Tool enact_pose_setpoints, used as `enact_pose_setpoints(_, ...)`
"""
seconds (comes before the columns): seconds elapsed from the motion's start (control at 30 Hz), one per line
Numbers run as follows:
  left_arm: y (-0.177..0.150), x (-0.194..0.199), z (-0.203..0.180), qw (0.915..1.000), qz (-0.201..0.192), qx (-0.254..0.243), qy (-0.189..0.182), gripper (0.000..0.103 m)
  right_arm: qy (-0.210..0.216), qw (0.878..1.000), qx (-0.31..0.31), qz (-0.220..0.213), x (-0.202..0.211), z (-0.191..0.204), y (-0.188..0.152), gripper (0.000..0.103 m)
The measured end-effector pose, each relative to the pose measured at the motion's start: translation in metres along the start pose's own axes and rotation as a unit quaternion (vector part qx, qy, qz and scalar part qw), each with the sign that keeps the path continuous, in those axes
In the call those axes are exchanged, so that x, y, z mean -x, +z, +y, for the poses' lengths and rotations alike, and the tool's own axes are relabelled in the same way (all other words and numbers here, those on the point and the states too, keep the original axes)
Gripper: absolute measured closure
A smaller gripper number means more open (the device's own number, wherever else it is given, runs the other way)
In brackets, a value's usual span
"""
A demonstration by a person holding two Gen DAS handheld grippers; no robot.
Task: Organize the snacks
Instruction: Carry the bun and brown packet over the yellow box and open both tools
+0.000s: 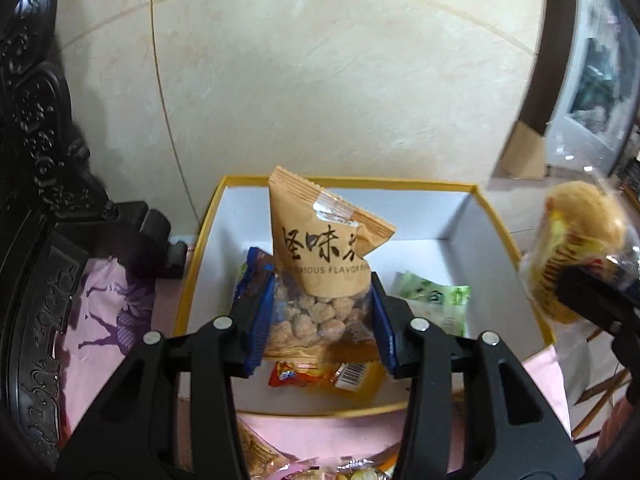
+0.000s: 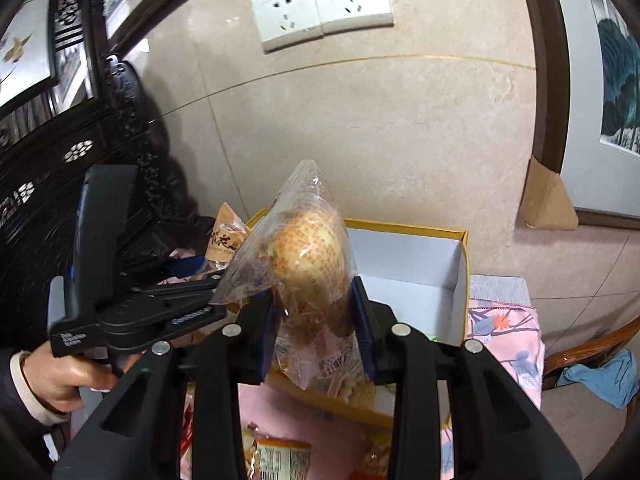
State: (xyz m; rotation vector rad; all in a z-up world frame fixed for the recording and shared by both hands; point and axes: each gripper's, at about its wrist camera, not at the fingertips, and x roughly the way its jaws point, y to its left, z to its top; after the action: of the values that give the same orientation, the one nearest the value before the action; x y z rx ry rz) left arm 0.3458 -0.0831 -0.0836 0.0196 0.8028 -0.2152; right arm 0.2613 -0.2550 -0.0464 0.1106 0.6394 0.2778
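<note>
My left gripper [image 1: 320, 316] is shut on a brown snack bag [image 1: 320, 264] with a clear bottom full of round nuggets, held upright over the yellow-rimmed white box [image 1: 452, 216]. In the box lie a green packet [image 1: 436, 300], a red-orange packet [image 1: 320, 376] and a blue packet [image 1: 252, 276]. My right gripper [image 2: 316, 320] is shut on a clear bag with a round bread bun [image 2: 308, 256], held above the box's [image 2: 460, 272] near left side. The bun bag [image 1: 580, 248] also shows at the right in the left wrist view.
The box stands on a pink floral cloth [image 2: 504, 340] against a beige marble wall [image 1: 320, 80]. Dark carved wooden furniture [image 1: 36, 160] stands at the left. More snack packets [image 2: 276, 456] lie on the cloth in front. A wooden chair with blue cloth [image 2: 600, 372] is at the right.
</note>
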Motion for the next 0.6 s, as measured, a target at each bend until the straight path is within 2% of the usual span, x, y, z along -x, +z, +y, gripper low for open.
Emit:
enact_pose_setpoints(0.07,0.005,-0.005,0.001,0.9998,0.010,0.011,0.012,0.047,-0.003,1.000,-0.010,0.004,-0.010,-0.005,0.005,0.068)
enact_pose_setpoints(0.1,0.006,-0.004,0.001,0.9997,0.005,0.012,0.022,0.034,-0.003,1.000,-0.012,0.007,-0.014,-0.006,0.006,0.068)
enact_pose_setpoints(0.2,0.009,0.001,0.000,0.9995,-0.006,0.007,0.030,0.027,-0.012,1.000,-0.016,0.019,-0.027,-0.009,0.013,0.062)
enact_pose_setpoints(0.23,0.010,0.002,0.000,0.9995,-0.004,0.007,0.031,0.023,-0.017,0.999,-0.016,0.025,-0.031,-0.009,0.014,0.056)
enact_pose_setpoints(0.3,0.011,0.003,0.000,0.9993,-0.005,0.005,0.036,0.022,-0.027,0.999,-0.022,0.036,-0.037,-0.011,0.017,0.042)
enact_pose_setpoints(0.6,0.005,0.024,-0.001,0.9991,-0.014,0.005,0.039,0.012,-0.027,0.998,-0.036,0.040,-0.015,-0.018,0.008,0.041)
